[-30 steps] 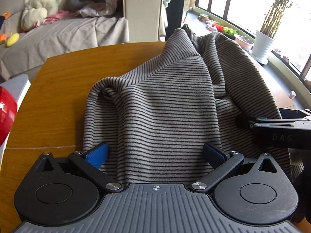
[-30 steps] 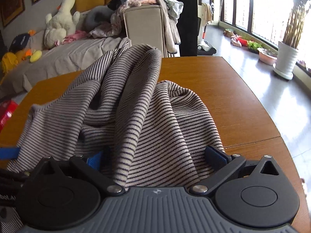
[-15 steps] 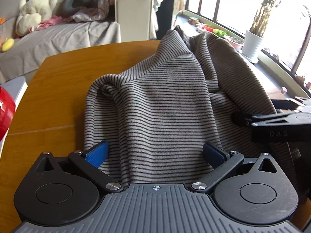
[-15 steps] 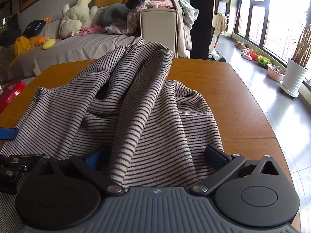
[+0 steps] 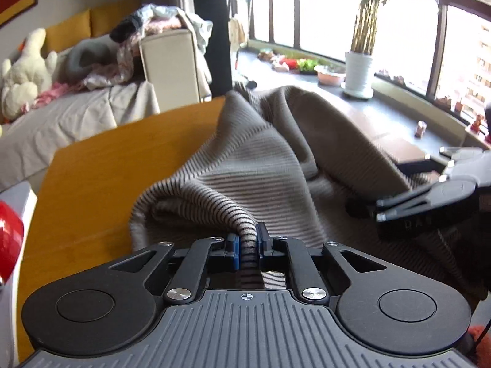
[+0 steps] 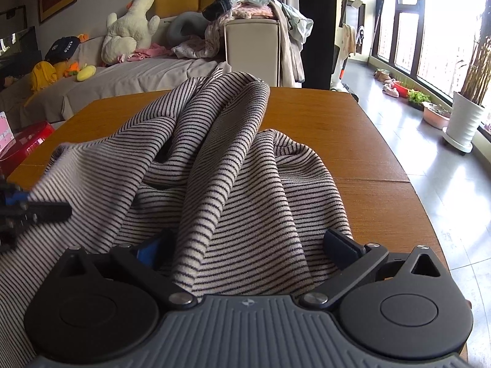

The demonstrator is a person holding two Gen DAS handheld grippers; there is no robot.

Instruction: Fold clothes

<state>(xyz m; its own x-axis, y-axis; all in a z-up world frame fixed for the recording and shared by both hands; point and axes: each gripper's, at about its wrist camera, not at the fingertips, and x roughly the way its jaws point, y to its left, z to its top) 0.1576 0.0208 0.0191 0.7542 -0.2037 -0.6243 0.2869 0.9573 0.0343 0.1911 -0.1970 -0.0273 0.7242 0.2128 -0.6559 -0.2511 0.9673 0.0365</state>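
Observation:
A grey garment with thin black stripes (image 5: 260, 165) lies bunched on the wooden table (image 5: 92, 184). My left gripper (image 5: 248, 242) is shut on a raised fold at the garment's near edge, its blue pads pressing the cloth from both sides. In the right wrist view the same garment (image 6: 239, 184) rises in a ridge toward the far side of the table (image 6: 337, 128). My right gripper (image 6: 245, 245) stands wide open, with cloth heaped between its fingers and the pads apart from it. Each gripper shows in the other's view: right gripper (image 5: 356, 207), left gripper (image 6: 46, 210).
A red container (image 6: 27, 141) sits off the table's left side. Beyond the table are a covered sofa with plush toys (image 6: 129, 36) and a beige hamper piled with clothes (image 6: 251, 49). A potted plant (image 5: 359, 70) stands by the windows on the right.
The left gripper's jaws went from wide open to closed on a fold of the striped garment, and its view swung right and tilted. The right gripper shifted sideways and stays open.

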